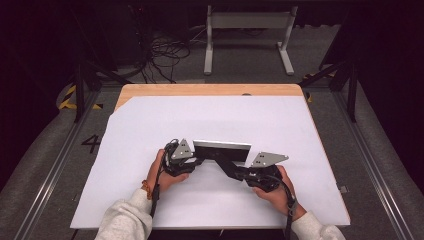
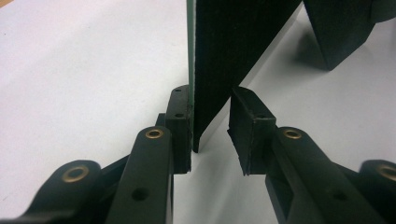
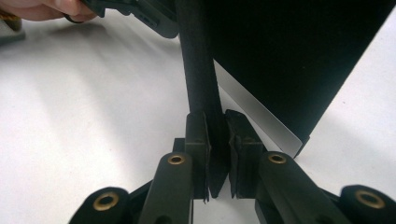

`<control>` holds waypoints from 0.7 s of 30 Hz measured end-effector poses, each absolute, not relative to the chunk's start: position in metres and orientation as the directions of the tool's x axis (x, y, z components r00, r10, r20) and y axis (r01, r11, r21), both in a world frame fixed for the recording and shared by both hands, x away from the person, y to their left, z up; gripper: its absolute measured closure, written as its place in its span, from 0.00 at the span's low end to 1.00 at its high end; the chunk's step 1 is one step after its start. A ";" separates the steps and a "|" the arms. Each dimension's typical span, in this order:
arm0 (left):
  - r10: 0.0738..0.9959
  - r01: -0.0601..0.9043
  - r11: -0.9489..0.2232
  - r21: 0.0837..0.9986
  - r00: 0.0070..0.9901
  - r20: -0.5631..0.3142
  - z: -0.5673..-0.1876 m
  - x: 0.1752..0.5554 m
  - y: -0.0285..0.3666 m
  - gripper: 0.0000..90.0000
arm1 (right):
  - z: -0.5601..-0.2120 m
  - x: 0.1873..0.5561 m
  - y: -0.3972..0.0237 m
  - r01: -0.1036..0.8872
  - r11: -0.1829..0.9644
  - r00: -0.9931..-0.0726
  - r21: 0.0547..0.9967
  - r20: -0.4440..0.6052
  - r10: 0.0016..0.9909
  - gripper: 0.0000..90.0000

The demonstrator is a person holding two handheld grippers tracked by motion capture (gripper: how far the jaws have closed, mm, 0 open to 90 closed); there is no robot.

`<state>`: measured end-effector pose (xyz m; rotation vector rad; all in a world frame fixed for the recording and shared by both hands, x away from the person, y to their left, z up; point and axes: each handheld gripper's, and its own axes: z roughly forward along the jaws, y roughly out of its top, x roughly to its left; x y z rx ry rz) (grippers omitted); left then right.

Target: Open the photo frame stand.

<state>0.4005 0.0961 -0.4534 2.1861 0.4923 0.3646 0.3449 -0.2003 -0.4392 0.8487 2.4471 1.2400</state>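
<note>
The board [image 1: 221, 150] stands on edge on the white sheet [image 1: 150, 125], just beyond both grippers and between them.

Nearest the person, the right gripper [image 3: 217, 140] is clenched on a dark flap at the board's right end; both pads press it with no gap. The left gripper [image 2: 210, 126] straddles the board's left end: its left pad lies against the green-edged face, while the right pad stands apart from the dark face. So it is not gripping, though its jaws are partly closed.

The board looks thin, flat and stiff, probably light, with smooth faces that could slip under a weak pinch. As a judgement, take it low at the two ends, pads square on the faces; it would tip over easily if one side lets go.

The high view gives the layout: board upright, a hand [image 1: 167, 172] behind each gripper, wooden table [image 1: 210, 90] edge beyond the sheet. The left gripper view reveals the gap at one pad and the green edge. The right gripper view shows the firm pinch and a pale strip along the board's base.
</note>
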 end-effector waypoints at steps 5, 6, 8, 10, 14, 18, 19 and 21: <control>0.466 0.224 -0.575 0.787 0.880 0.089 -0.452 0.399 0.096 0.80 | -0.439 0.345 -0.202 0.384 0.461 -0.786 0.800 0.020 0.618 0.88; 0.468 0.226 -0.574 0.787 0.879 0.089 -0.452 0.399 0.096 0.80 | -0.439 0.345 -0.202 0.385 0.461 -0.784 0.799 0.020 0.620 0.88; 0.470 0.226 -0.581 0.782 0.878 0.096 -0.451 0.398 0.095 0.81 | -0.439 0.346 -0.202 0.388 0.460 -0.784 0.799 0.023 0.621 0.87; 0.470 0.224 -0.587 0.778 0.877 0.102 -0.451 0.397 0.094 0.81 | -0.439 0.347 -0.203 0.392 0.456 -0.780 0.799 0.026 0.626 0.87; 0.472 0.227 -0.594 0.772 0.875 0.106 -0.450 0.394 0.093 0.82 | -0.440 0.347 -0.205 0.403 0.449 -0.778 0.797 0.040 0.627 0.86; 0.479 0.231 -0.589 0.775 0.872 0.104 -0.451 0.394 0.093 0.82 | -0.440 0.347 -0.206 0.408 0.447 -0.777 0.796 0.046 0.627 0.86; 0.479 0.231 -0.589 0.774 0.872 0.104 -0.451 0.394 0.093 0.82 | -0.440 0.347 -0.207 0.409 0.446 -0.777 0.796 0.048 0.627 0.87; 0.483 0.233 -0.588 0.775 0.869 0.105 -0.451 0.393 0.092 0.82 | -0.440 0.346 -0.208 0.411 0.445 -0.778 0.796 0.052 0.627 0.87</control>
